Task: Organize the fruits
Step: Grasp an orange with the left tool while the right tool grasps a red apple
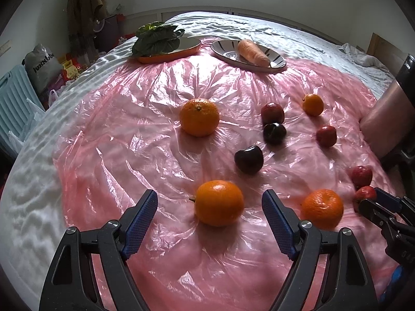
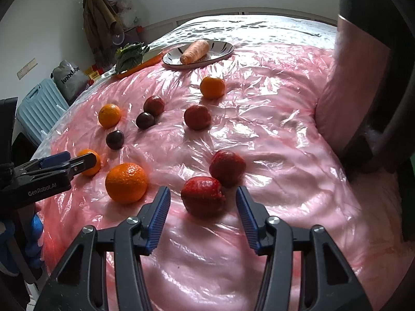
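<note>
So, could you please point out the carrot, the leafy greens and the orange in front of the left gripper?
carrot (image 1: 253,51), left wrist view, middle of its body.
leafy greens (image 1: 155,39), left wrist view, centre of the leaves.
orange (image 1: 219,203), left wrist view, middle of its peel.

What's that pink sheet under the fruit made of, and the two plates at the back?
Pink sheet: looks like thin plastic film, glossy, with crinkles and sharp glints.
Striped plate under the carrot: probably glazed ceramic, with a smooth, shiny face.
Orange plate under the greens: a mirror-like inside and orange rim; enamelled metal or glazed ceramic, hard to tell.
</note>
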